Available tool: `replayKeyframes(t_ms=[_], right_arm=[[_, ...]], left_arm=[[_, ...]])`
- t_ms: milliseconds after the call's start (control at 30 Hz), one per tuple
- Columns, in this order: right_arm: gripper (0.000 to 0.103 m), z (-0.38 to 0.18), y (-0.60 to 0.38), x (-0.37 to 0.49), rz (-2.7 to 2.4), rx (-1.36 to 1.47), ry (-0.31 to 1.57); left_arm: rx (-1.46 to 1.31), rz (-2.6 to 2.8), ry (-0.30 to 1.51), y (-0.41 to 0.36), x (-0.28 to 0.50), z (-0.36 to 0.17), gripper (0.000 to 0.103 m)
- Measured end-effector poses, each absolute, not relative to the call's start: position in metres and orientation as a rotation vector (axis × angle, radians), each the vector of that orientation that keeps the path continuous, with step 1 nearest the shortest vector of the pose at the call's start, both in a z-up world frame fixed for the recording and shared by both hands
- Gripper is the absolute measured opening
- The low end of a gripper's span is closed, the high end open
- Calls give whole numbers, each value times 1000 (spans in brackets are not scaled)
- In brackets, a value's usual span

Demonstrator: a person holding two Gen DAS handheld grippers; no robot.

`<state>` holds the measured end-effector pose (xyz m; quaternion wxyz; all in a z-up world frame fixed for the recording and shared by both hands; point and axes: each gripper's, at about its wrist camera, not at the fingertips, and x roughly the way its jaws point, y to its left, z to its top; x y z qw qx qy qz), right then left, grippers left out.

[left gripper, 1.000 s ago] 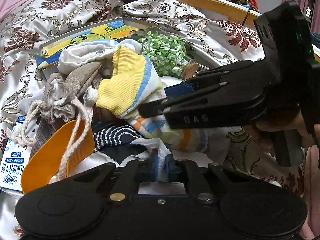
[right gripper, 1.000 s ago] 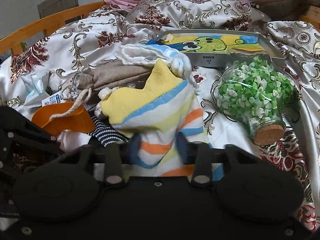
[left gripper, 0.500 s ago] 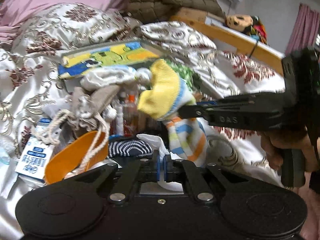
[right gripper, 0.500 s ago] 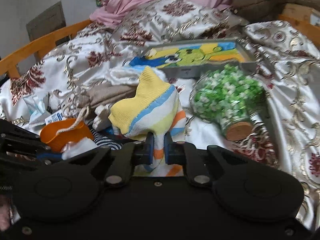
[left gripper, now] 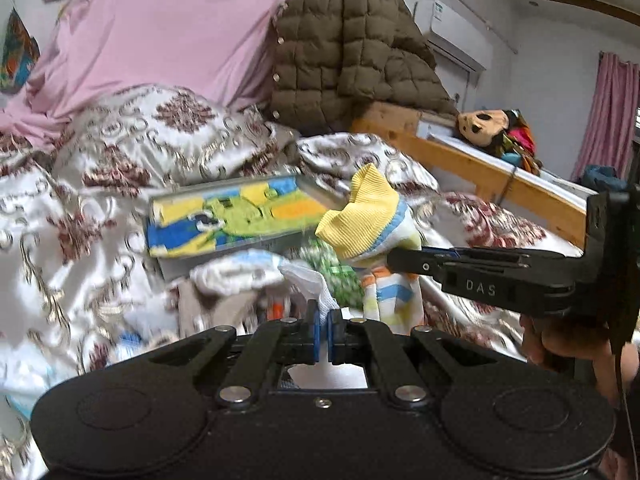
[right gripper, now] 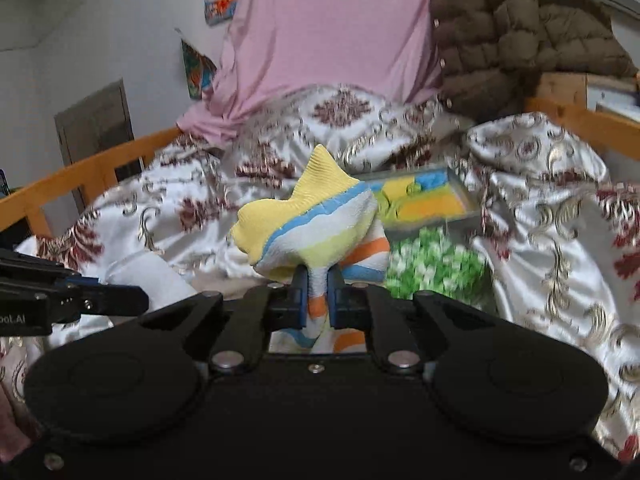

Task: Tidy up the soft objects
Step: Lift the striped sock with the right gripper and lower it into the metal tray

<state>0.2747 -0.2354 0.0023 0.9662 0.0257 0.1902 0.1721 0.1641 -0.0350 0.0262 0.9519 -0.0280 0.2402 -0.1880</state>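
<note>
A brown quilted jacket [left gripper: 352, 48] is seen heaped above a patterned satin bedspread [left gripper: 80, 208]. A picture box [left gripper: 236, 216] lies there, beside a jar of green pieces [right gripper: 436, 268].

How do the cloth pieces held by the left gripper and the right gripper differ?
The left gripper pinches a plain white cloth; the right gripper pinches a striped sock in yellow, blue, white and orange. The white cloth shows only a small crumpled corner; the striped sock bulges wide above the pads, cuff up. Both are soft, and each gripper is shut on its piece.
</note>
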Motion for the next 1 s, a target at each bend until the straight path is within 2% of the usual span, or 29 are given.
replayKeyframes(t_ms=[167, 467, 800, 1000], right_arm=[[4, 18, -247, 296, 356, 85, 329], [4, 13, -247, 336, 334, 92, 316], [4, 16, -204, 447, 304, 57, 304], [4, 5, -176, 520, 243, 58, 372]], left_arm=[[-19, -288, 407, -47, 192, 44, 2], [-15, -166, 337, -42, 283, 71, 2], [-57, -83, 337, -18, 399, 58, 2], [-143, -51, 383, 0, 459, 35, 2]])
